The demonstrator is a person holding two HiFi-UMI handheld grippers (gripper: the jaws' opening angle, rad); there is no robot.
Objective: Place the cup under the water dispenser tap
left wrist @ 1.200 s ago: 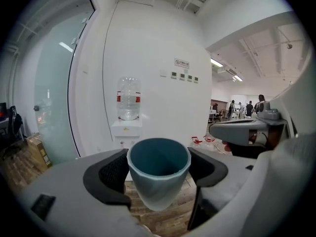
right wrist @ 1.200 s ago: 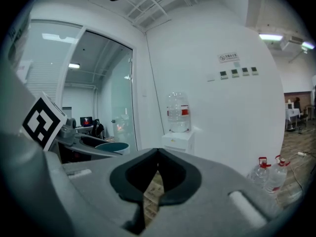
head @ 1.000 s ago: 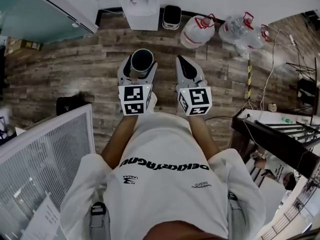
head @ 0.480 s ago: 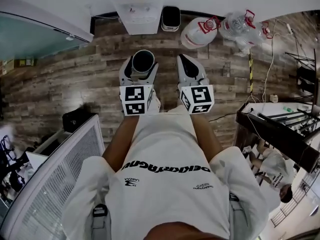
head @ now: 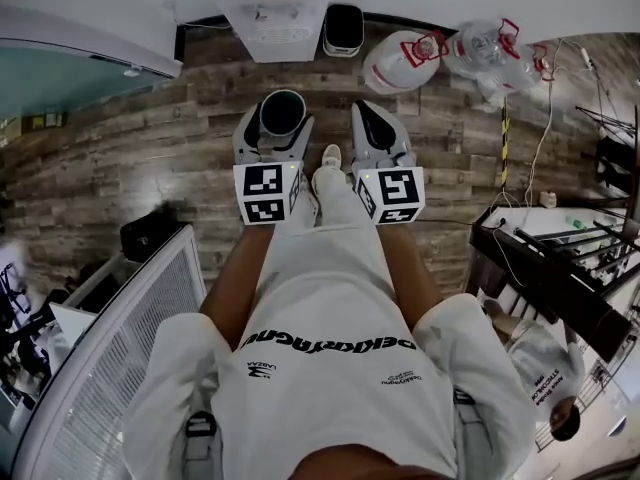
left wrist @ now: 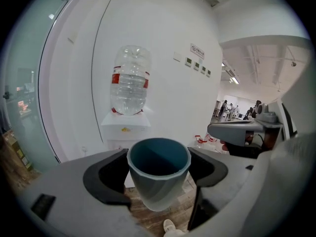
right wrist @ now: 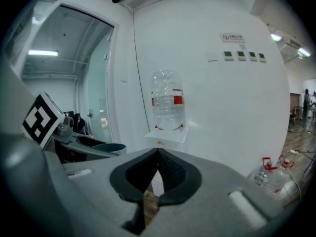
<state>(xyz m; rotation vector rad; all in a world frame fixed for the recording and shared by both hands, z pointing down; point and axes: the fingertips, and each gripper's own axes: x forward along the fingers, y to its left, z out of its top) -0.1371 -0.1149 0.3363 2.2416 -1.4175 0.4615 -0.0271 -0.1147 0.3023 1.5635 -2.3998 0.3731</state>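
Note:
A grey-blue cup stands upright between the jaws of my left gripper, which is shut on it; its mouth faces up and it looks empty. The white water dispenser with a clear bottle on top stands against the white wall straight ahead, some way off. My right gripper is held beside the left one at the same height, its jaws closed together with nothing between them. The dispenser's taps are too small to make out.
Next to the dispenser sit a small white bin and several large water jugs on the wood floor. A glass partition is at the left, a white mesh panel at near left, a dark desk and cables at right.
The person has stepped forward: the dispenser and jugs have come nearer, and a shoe now shows between the grippers. Both grippers keep their hold and spacing.

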